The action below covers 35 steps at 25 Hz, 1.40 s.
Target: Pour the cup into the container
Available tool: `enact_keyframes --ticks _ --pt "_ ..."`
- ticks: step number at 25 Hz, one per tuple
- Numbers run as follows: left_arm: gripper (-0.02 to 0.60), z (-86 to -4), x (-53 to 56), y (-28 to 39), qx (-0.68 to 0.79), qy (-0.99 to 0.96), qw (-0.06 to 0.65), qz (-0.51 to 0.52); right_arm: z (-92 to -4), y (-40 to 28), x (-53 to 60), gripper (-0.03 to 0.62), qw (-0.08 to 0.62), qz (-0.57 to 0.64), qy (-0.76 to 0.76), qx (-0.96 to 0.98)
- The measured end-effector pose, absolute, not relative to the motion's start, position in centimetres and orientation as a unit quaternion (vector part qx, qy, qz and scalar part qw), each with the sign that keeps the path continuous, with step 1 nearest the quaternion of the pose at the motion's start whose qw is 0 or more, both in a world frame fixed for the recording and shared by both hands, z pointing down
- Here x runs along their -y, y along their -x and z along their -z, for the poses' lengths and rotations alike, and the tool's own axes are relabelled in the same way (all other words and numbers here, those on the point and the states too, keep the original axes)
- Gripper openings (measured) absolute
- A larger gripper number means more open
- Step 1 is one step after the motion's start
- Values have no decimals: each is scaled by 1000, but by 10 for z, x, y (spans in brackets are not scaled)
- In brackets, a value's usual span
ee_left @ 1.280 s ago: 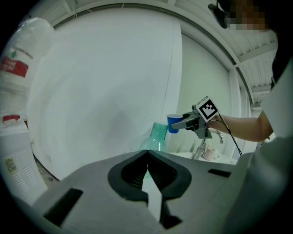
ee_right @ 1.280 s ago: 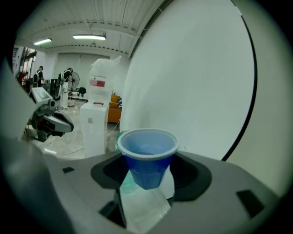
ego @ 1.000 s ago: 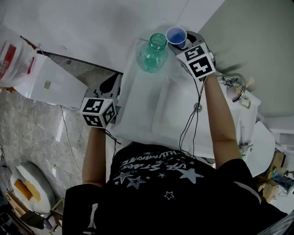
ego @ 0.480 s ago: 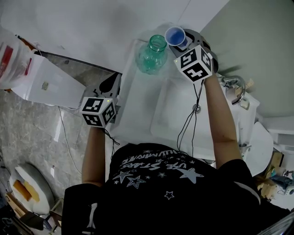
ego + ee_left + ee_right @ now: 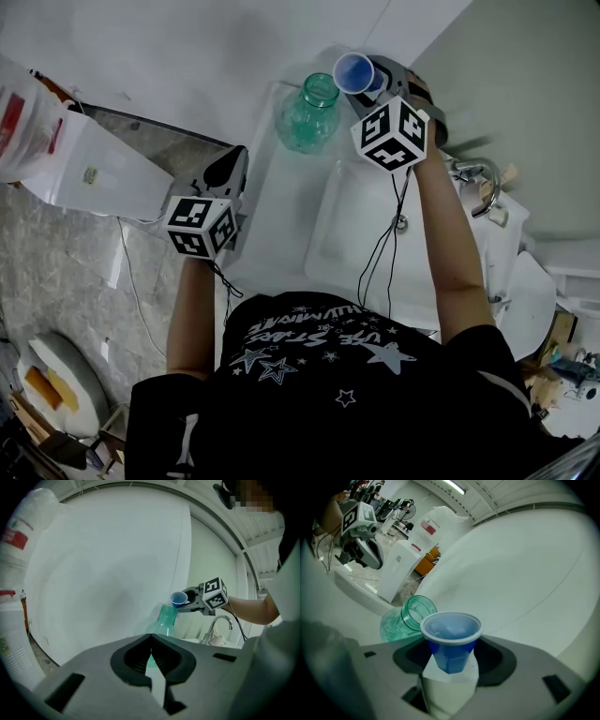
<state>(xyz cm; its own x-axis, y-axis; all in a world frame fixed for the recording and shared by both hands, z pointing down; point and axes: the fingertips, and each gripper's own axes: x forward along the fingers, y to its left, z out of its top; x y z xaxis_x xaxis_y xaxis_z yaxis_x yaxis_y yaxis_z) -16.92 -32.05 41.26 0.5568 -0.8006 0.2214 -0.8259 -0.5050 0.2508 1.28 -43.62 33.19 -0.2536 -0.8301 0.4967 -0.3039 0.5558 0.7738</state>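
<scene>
Beside the green jar (image 5: pixel 307 112): blue cup (image 5: pixel 354 72) hung near its mouth.
Right tongs (image 5: pixel 450 665): clamped on cup's lower body.
Left tongs (image 5: pixel 151 658): closed, empty, well apart.
Handling: looked light, thin, crushable; gentle low grip suited.

Illumination is bright, even and diffuse; a ceiling strip light (image 5: pixel 453 486) shows high up and far beyond the right gripper (image 5: pixel 450 663). The blue cup (image 5: pixel 451 639) between its jaws is sharp and free of glare. The green jar (image 5: pixel 407 617) just beyond the cup is slightly soft. Both gripper views bulge strongly and darken to black at the corners. The left gripper (image 5: pixel 151 642) fills its own foreground, dim and out of focus. Head-view shadows are faint and soft-edged.
</scene>
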Motion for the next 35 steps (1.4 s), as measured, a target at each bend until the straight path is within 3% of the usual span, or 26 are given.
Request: enact_keyframes --ticks 35 --pt "9 -417 323 161 456 -872 177 -26 -324 -9 442 276 531 430 -358 637"
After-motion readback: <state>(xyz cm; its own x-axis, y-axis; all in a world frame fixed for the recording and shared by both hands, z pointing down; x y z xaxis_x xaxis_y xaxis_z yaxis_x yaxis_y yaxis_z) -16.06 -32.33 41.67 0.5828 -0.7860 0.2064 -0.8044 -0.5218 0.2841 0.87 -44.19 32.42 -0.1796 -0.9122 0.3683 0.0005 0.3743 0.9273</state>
